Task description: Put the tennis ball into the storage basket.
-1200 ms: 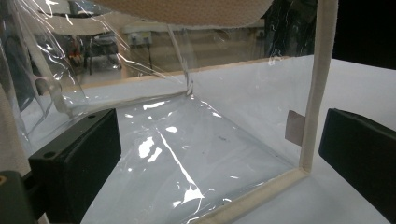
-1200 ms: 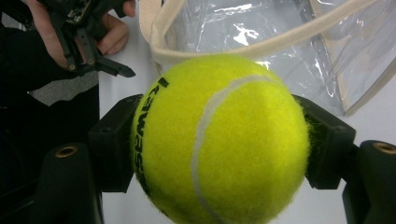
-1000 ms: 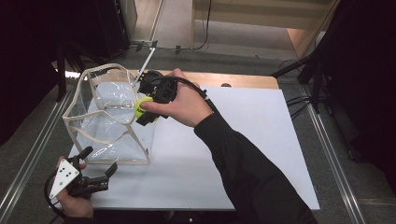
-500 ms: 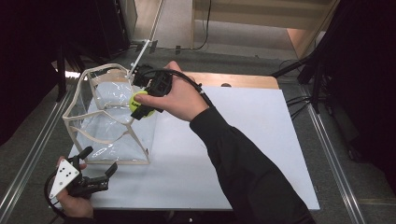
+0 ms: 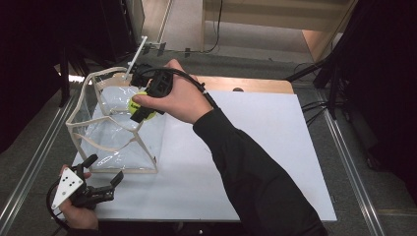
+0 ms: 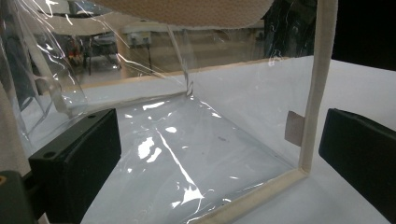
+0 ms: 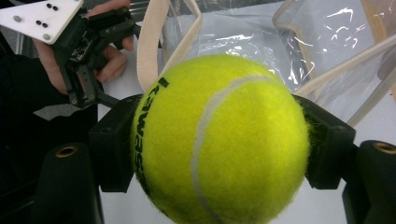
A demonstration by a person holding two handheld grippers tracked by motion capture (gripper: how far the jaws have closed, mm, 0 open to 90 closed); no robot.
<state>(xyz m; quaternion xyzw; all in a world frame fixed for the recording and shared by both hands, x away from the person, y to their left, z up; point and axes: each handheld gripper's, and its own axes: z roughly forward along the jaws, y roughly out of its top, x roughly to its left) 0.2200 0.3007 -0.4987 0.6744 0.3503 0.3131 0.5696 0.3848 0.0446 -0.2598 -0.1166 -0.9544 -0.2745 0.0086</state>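
We hold the tennis ball [image 7: 219, 140] clenched in the right tongs [image 5: 142, 105] over the clear bag's [image 5: 115, 130] open top (presumably to drop it in), while our left tongs [image 5: 101, 184] wait released on the bench [image 5: 255, 147] beside the bag.

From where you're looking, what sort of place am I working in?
Probably a lab or recording workspace: a white-topped table on a dim carpeted floor with metal rails, loose cables alongside, and a hand-held right gripper carrying a tennis ball.
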